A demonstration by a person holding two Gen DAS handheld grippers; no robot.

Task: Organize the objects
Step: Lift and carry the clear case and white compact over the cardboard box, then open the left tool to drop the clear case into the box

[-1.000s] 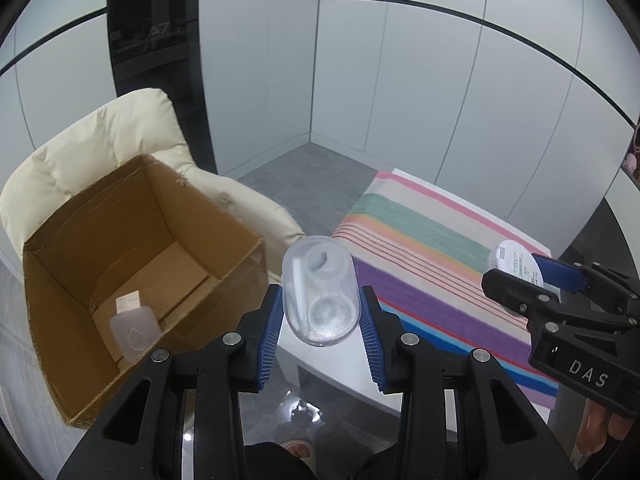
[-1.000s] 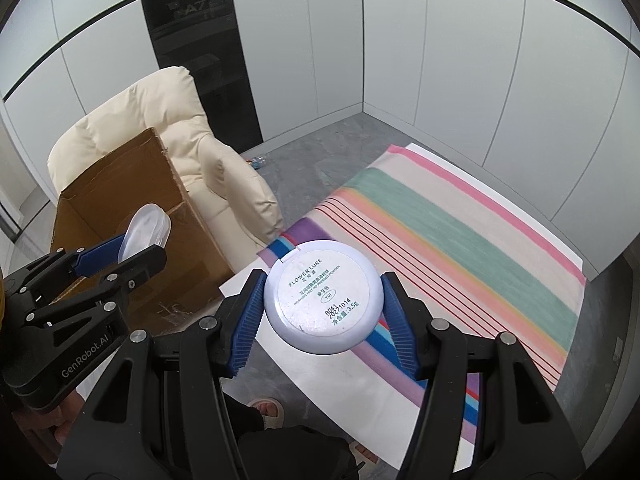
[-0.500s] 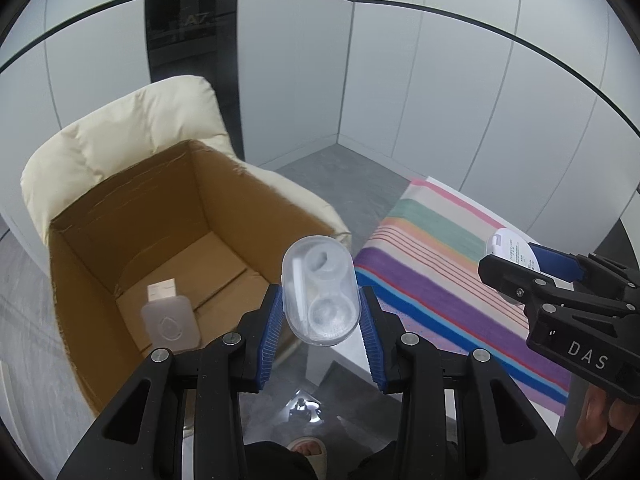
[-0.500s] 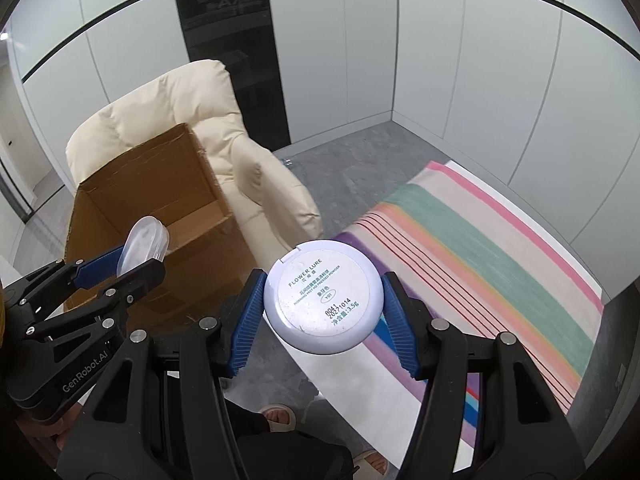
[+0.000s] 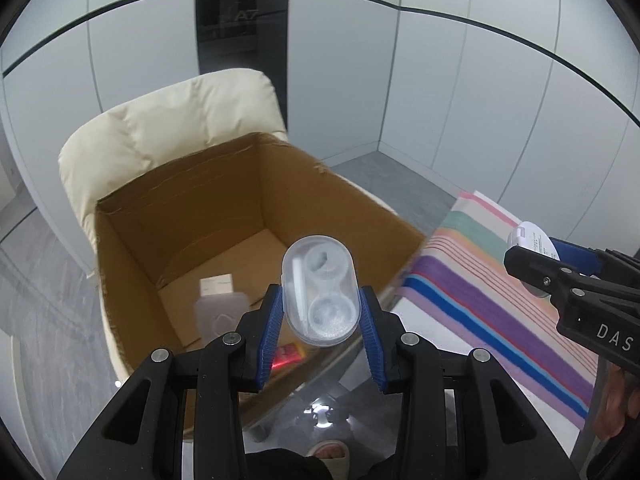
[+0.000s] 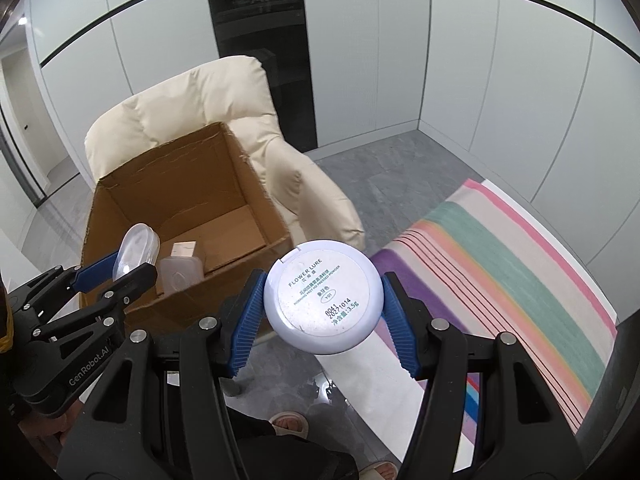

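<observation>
- Grip state, left gripper [image 5: 320,322]: blue pads clamped on both long sides of a clear contact-lens case [image 5: 319,286], which stands up out of the jaws at centre frame in the left wrist view
- Grip state, right gripper [image 6: 322,310]: pads pressed against the rim of a round white powder compact [image 6: 323,297], printed underside toward the camera, at centre frame in the right wrist view
- Destination, judged: the open cardboard box [image 5: 132,264] resting on a cream armchair [image 5: 160,120], left of centre in both views; a translucent bottle [image 5: 220,314] and a small red item [image 5: 288,354] already lie on its floor
- Position: in the left wrist view the case appears in line with the box opening; whether it has cleared the near wall cannot be confirmed through the fisheye distortion. The compact sits in front of the box's right near corner, outside the opening
- Risk 1: releasing the compact at this point would drop it outside the box, onto the floor or the striped cloth [image 6: 500,260]
- Risk 2: the compact is held only at its curved rim; a jolt or tilt could let it pivot out
- Risk 3: both grippers converging on one opening may collide, or a finger may strike the box wall and shift the box on the soft seat
- Risk 4: dropping the case from height onto the bottle could spring it open
</observation>
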